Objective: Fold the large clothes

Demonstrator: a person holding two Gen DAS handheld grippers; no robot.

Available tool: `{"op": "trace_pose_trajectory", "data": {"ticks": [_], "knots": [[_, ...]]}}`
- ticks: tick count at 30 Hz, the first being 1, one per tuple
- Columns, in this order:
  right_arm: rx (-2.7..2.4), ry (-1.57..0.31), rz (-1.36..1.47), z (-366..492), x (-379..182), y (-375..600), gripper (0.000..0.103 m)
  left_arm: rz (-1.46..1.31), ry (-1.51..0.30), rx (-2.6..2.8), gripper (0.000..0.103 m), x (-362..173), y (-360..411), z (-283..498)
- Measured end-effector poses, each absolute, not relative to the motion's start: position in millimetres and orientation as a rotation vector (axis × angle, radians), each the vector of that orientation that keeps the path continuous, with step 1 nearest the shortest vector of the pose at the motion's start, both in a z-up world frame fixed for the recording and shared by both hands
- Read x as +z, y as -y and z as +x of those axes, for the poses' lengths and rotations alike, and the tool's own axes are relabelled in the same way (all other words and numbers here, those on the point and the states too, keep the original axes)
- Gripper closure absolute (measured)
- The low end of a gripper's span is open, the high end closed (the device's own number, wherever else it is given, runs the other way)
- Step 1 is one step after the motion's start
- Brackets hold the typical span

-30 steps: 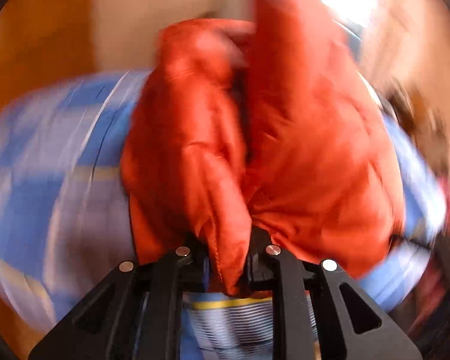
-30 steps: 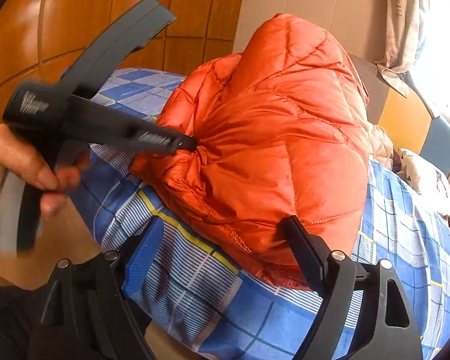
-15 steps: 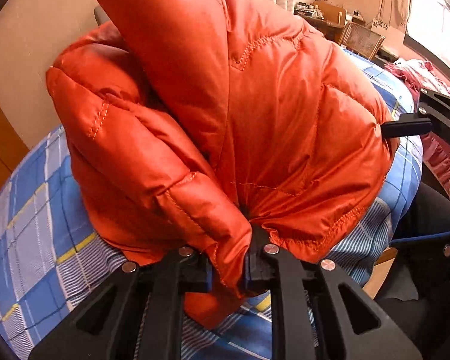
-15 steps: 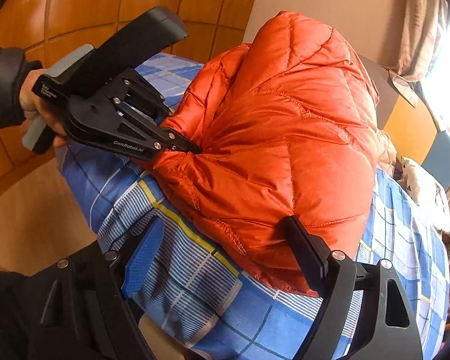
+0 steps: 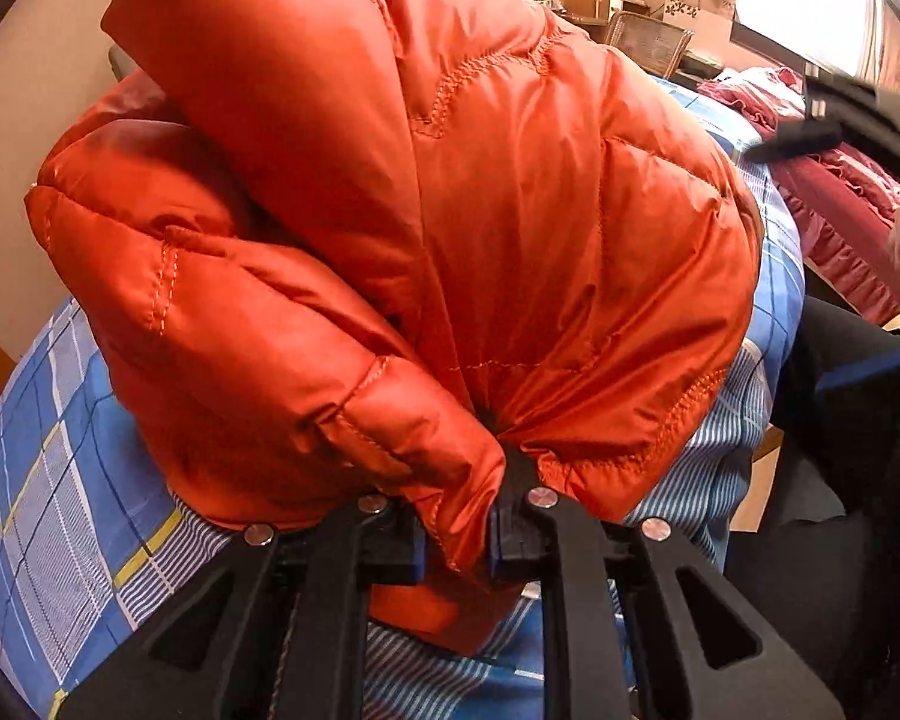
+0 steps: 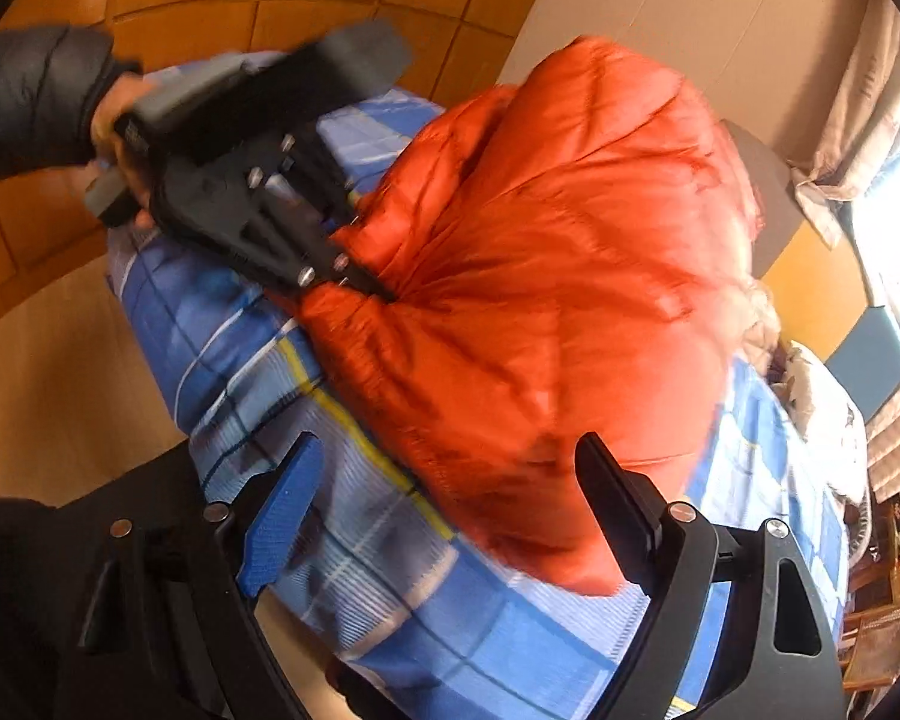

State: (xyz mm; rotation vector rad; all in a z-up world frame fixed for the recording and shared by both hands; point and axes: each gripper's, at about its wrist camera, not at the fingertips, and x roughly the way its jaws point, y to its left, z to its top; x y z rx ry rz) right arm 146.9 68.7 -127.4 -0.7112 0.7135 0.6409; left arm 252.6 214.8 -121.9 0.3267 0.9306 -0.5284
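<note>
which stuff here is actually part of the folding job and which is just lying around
Part of the job:
- orange puffer jacket
- left gripper, shut on the jacket's edge
- right gripper, open, holding nothing
- blue plaid bedsheet under the jacket

Just lying about:
- red ruffled fabric
- wicker basket
- curtain

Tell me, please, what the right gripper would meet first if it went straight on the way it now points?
Most likely the orange puffer jacket: the open right gripper points at its lower edge on the blue plaid bedding, though depth is unclear.
</note>
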Motion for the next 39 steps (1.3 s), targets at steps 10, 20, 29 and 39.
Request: {"op": "trace_pose_trajectory", "data": {"ticks": [10, 20, 29, 39], "knots": [[0.514, -0.706, -0.672, 179.5, -110.7, -78.5, 0.030, 0.278, -0.907, -0.544, 0.089, -133.9, -248.6, 250.9], [0.501, -0.704, -0.741, 177.4, -147.9, -101.4, 0.025, 0.260, -0.916, -0.552, 0.089, -131.4, -256.3, 249.3], [0.513, -0.708, -0.723, 171.4, -141.8, -93.0, 0.024, 0.260, -0.909, -0.505, 0.089, -131.8, -251.4, 245.6], [0.467, -0.703, -0.632, 183.5, -123.9, -61.8, 0.024, 0.267, -0.915, -0.457, 0.089, -132.9, -236.1, 238.9]]}}
